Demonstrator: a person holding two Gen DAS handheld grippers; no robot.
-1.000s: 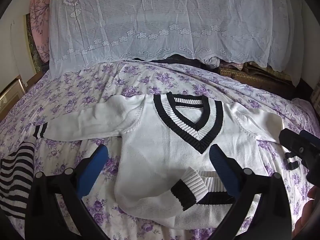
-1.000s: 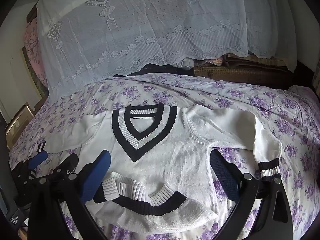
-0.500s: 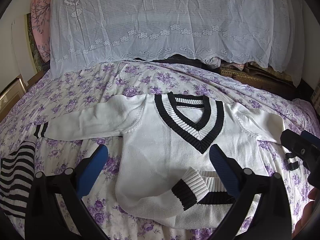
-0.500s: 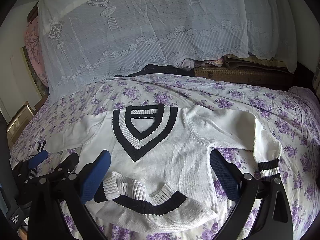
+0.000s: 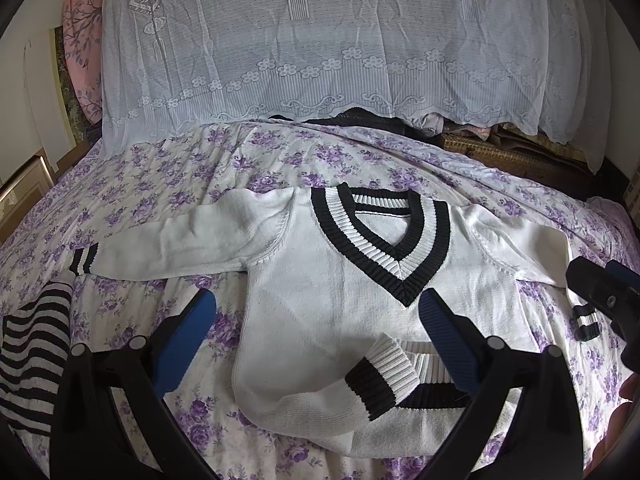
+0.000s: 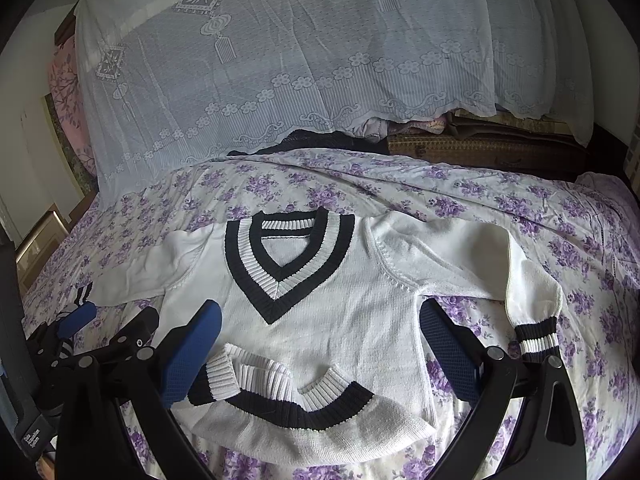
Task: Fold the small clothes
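Note:
A small white V-neck sweater [image 5: 320,292] with black and white trim lies face up on the floral bedsheet [image 5: 192,184]. Its hem is turned up at the front, black band showing [image 6: 280,404]. The left sleeve lies stretched out to the left [image 5: 172,244]; the right sleeve bends down, its cuff [image 6: 536,338] at the right. My left gripper [image 5: 316,344] is open and empty, hovering over the sweater's lower left side. My right gripper [image 6: 320,352] is open and empty over the lower body and also shows in the left wrist view [image 5: 600,296].
A black and white striped garment [image 5: 32,360] lies at the left of the bed. A white lace cloth [image 5: 320,48] covers a pile at the back. A woven box [image 6: 480,148] sits behind the bed at the right.
Almost nothing. Both grippers stay open and hold their place over the sweater, with only a slight drift of the views.

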